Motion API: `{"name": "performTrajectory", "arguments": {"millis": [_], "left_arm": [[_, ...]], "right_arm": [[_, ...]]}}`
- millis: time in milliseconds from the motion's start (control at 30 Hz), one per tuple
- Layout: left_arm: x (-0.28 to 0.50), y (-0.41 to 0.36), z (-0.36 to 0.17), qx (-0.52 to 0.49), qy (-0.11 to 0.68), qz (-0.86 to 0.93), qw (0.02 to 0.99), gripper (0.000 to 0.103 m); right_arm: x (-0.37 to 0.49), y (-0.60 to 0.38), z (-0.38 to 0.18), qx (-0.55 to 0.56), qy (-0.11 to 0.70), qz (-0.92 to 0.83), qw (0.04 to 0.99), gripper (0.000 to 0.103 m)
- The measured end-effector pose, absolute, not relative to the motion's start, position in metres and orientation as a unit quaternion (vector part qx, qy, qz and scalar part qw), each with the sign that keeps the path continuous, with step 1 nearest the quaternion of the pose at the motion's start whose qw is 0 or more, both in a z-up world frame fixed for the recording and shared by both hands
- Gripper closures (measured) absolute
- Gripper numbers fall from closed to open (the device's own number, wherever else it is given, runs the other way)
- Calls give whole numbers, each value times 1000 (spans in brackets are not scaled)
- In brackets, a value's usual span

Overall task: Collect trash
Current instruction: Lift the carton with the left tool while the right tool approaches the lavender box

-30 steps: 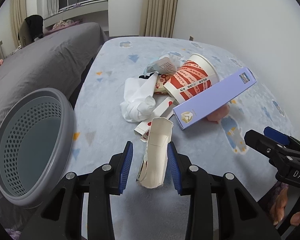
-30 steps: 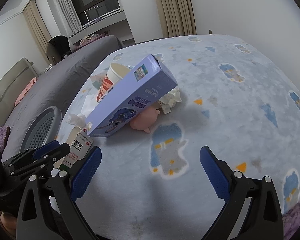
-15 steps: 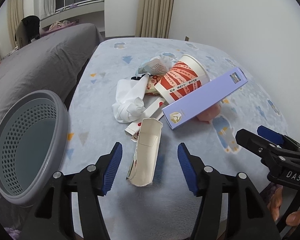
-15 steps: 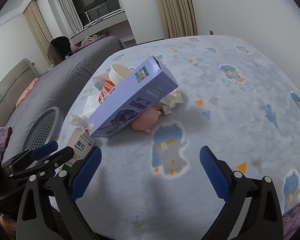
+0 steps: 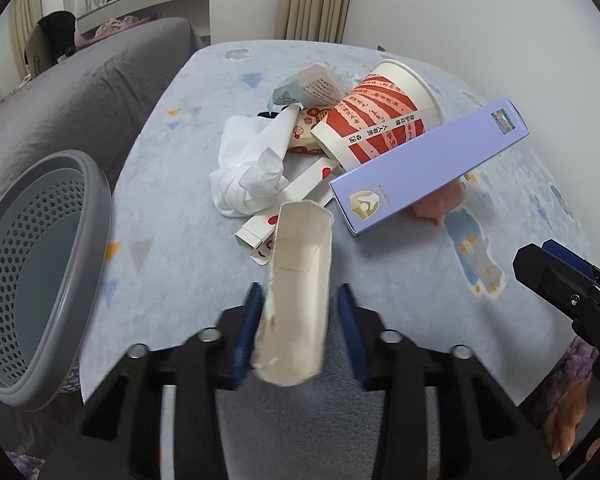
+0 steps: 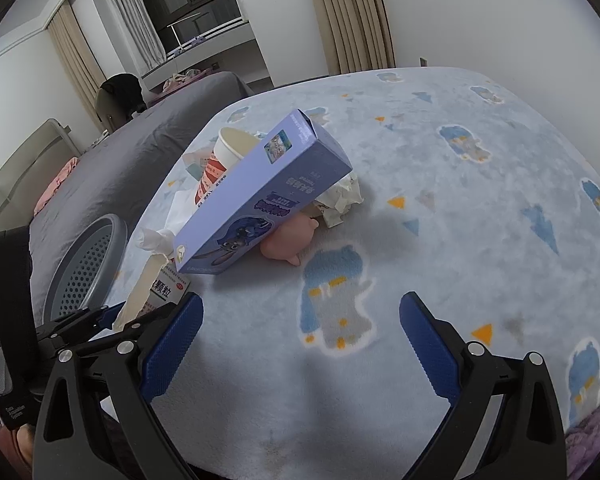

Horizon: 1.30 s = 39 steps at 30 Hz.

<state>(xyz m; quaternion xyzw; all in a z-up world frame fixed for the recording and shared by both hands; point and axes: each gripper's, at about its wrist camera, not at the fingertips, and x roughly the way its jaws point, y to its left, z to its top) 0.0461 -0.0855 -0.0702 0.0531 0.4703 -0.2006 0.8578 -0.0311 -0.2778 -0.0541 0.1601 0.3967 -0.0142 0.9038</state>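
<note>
A torn cream carton [image 5: 298,300] sits between the fingers of my left gripper [image 5: 298,332], whose blue pads close on its sides; it also shows in the right wrist view [image 6: 140,294]. Beyond it lies a trash pile: a purple box [image 5: 428,168], a red-and-white paper cup [image 5: 376,120], white tissue [image 5: 252,168], a flat red-dotted box [image 5: 296,200] and a pink item [image 5: 440,204]. The grey perforated bin [image 5: 32,256] stands at the left. My right gripper [image 6: 300,344] is open and empty over the blanket, right of the pile.
The trash lies on a light blue patterned blanket [image 6: 460,200] over a bed. A grey sofa-like surface [image 5: 80,92] runs along the left behind the bin. Crumpled paper [image 6: 340,200] lies behind the purple box. White walls and curtains stand at the back.
My left gripper opened wide half a second ago and has now closed in on the cream carton, which looks raised and nearer the camera. The right gripper has stayed nearly still.
</note>
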Motion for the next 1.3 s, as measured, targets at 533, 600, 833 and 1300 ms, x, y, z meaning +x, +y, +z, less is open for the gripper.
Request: {"name": "performTrajectory", "arguments": {"millis": [533,600,833,1300], "left_arm": [[30,-64,-36,69,414,-153,895,75],[30,-58,-31,68,408,-145,899,75],[31,-43,-26,53,404,-138,903,75],[31,-30,-24,33,408,-136,902,76]], "right_arm": [[-29,-266,-45,143,392,-28,908,9],[-26,-260,-37,134,387,-34,912,9],[-2,-246,-30,110,397,-61,909,9],[30,-244,-31,135,409,-109,896,9]]}}
